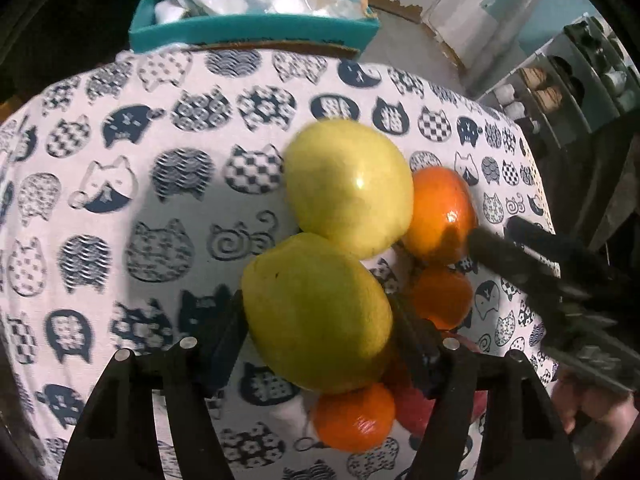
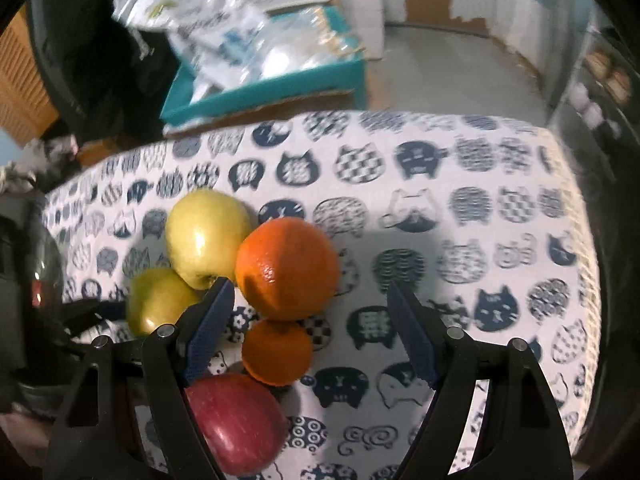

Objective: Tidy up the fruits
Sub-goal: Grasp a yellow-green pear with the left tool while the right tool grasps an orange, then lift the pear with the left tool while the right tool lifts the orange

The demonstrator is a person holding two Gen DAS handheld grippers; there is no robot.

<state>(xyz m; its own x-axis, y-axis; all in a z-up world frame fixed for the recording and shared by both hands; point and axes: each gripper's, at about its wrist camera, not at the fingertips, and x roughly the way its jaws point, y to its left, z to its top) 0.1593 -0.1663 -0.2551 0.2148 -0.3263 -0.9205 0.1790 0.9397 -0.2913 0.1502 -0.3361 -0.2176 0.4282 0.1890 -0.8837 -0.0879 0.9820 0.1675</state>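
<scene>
The left gripper (image 1: 320,320) pinches the near green apple (image 1: 318,312) between its jaws, above the cat-print cloth (image 1: 120,200). Only the right wrist view shows the right gripper (image 2: 310,304) spread wide, empty, with a red apple (image 2: 236,424) nearest, beside two oranges (image 2: 286,268).

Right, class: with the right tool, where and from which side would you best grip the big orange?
Take the big orange across its widest middle, right tool coming from above, probably. The far green apple touches its left and the small orange crowds its near side, so set the fingers diagonally: near-left pocket and bare far-right side.
</scene>
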